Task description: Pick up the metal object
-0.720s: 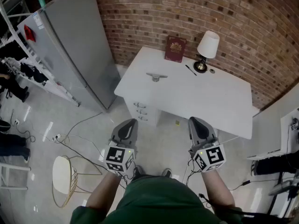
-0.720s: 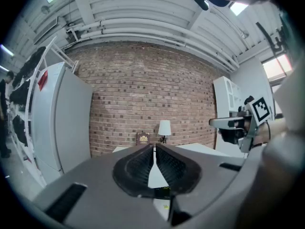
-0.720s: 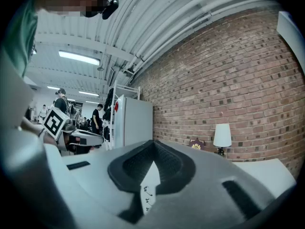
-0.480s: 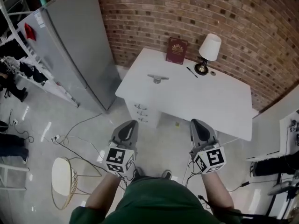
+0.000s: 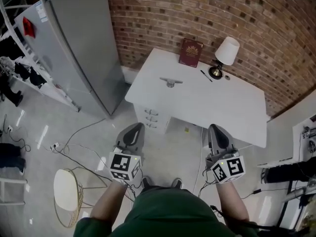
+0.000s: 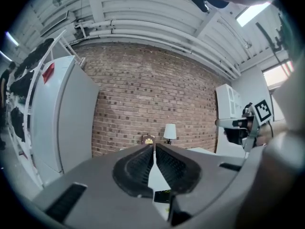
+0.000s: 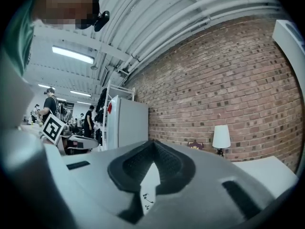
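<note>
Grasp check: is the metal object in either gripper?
No, the metal object lies on the white desk; left gripper and right gripper are shut, empty, short of it.

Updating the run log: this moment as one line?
left gripper: shut, empty | right gripper: shut, empty | metal object: on white desk, untouched

The head camera looks steeply down from above the person, with the left gripper [image 5: 132, 135] and the right gripper [image 5: 217, 138] close beneath it. Farther ahead it takes in the desk [image 5: 197, 98] against the brick wall [image 5: 222, 14], with the fridge [image 5: 74, 43] to the left. Each gripper camera sits just behind its own jaws, low and nearly level, well back from the desk; the left one faces the wall squarely, while the right one sees it at a slant, receding leftward. All three views share the wall, the fridge, and the lamp [image 5: 227, 51] and book [image 5: 190, 53] on the desk.
</note>
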Action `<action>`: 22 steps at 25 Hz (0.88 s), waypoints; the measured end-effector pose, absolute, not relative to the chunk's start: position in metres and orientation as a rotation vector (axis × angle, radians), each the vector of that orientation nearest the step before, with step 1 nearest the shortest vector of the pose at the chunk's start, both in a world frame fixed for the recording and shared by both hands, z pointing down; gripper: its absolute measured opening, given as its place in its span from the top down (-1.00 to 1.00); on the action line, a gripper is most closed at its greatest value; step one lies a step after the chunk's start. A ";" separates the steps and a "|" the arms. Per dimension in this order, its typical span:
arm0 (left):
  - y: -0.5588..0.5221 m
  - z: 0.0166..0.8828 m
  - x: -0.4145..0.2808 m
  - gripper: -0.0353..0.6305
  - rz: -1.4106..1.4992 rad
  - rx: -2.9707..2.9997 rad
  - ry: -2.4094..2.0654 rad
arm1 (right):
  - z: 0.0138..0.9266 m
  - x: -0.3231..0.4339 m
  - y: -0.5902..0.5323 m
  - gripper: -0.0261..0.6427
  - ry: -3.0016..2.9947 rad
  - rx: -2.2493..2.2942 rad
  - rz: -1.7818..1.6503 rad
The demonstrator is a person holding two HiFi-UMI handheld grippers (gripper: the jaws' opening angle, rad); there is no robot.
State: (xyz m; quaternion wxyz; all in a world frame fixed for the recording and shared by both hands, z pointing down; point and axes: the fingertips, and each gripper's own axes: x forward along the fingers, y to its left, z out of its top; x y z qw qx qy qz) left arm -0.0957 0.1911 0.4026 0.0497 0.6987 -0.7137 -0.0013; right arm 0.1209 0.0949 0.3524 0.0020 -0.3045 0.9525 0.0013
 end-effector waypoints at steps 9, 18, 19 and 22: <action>0.179 0.373 -0.182 0.85 -0.096 2.141 -2.248 | 0.343 0.092 0.088 0.91 2.887 -1.107 -0.076; 0.157 0.382 -0.214 0.85 -0.147 2.095 -2.243 | 0.350 0.073 0.063 0.91 2.915 -1.179 0.010; 0.153 0.384 -0.215 0.85 -0.141 2.085 -2.251 | 0.352 0.070 0.056 0.91 2.921 -1.176 0.025; 0.142 0.385 -0.219 0.85 -0.127 2.058 -2.286 | 0.356 0.061 0.033 0.91 2.927 -1.136 0.021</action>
